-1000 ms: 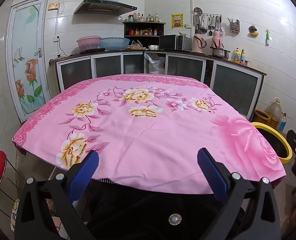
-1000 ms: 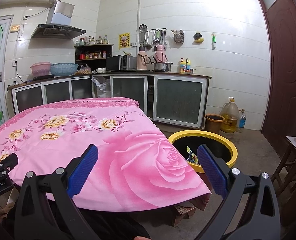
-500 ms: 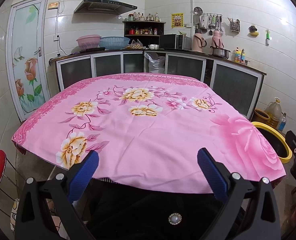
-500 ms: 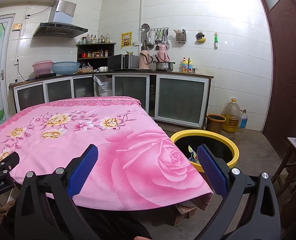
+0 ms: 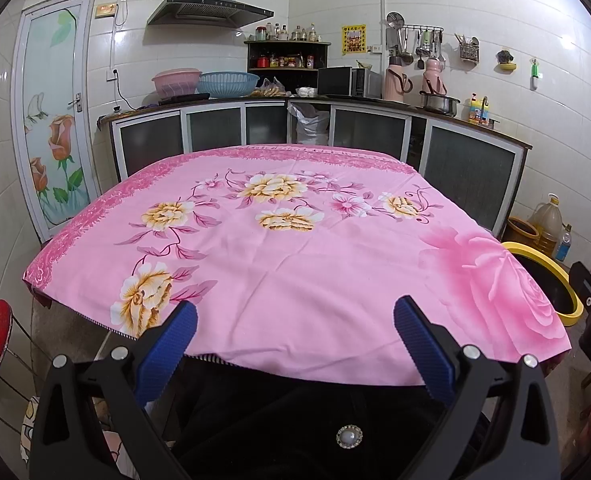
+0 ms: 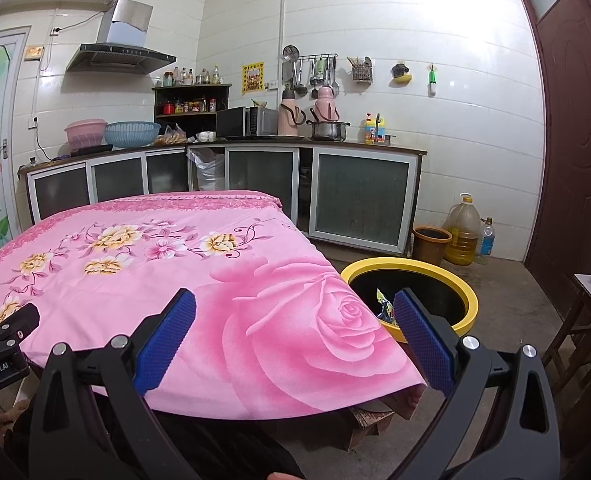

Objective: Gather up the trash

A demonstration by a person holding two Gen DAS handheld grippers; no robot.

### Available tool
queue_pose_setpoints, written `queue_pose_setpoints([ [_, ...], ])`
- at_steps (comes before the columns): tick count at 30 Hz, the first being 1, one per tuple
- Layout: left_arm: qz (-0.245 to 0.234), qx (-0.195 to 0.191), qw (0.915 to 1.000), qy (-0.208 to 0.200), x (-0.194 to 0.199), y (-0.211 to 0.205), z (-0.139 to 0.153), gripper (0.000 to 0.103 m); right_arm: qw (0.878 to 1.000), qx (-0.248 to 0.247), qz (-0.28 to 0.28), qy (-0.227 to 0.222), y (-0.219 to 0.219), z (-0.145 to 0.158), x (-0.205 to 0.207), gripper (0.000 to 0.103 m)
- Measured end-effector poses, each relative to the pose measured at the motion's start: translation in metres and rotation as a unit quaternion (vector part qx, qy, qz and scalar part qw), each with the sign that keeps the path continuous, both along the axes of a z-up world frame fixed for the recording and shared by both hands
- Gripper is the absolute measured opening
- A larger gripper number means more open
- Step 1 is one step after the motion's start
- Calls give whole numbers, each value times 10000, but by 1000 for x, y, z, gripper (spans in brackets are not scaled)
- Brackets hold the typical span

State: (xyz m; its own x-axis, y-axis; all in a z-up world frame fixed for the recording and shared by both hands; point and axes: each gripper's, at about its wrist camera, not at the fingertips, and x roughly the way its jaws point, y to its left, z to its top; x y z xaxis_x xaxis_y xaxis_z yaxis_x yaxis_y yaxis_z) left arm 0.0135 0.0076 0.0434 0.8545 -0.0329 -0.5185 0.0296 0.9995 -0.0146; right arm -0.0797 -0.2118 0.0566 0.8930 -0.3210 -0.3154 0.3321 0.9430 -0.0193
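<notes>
L claw point(image 5: 295, 344): wide, empty. R claw point(image 6: 295, 332): wide, empty. Trash: wrapper point(image 6: 384, 307) in bin point(image 6: 461, 286), just beyond R claw's right finger. Cloth point(image 5: 295, 248) ahead bare. Risk: fingers snag cloth hem, drag it.

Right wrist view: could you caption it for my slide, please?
Open right gripper above pink tablecloth, yellow-rimmed bin beside.

Home kitchen — range hood point(image 5: 211, 10), counter cabinets point(image 6: 359, 196)

Matt cloth tablecloth point(image 5: 295, 264); glossy tiled wall point(image 6: 435, 40)
</notes>
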Motion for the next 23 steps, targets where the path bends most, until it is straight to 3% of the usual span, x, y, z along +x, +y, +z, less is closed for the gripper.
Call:
queue_pose_setpoints([
  [23,-48,-40,10000,78,5,3,-5,95,10000,8,10,16,-1,-1,0,95],
])
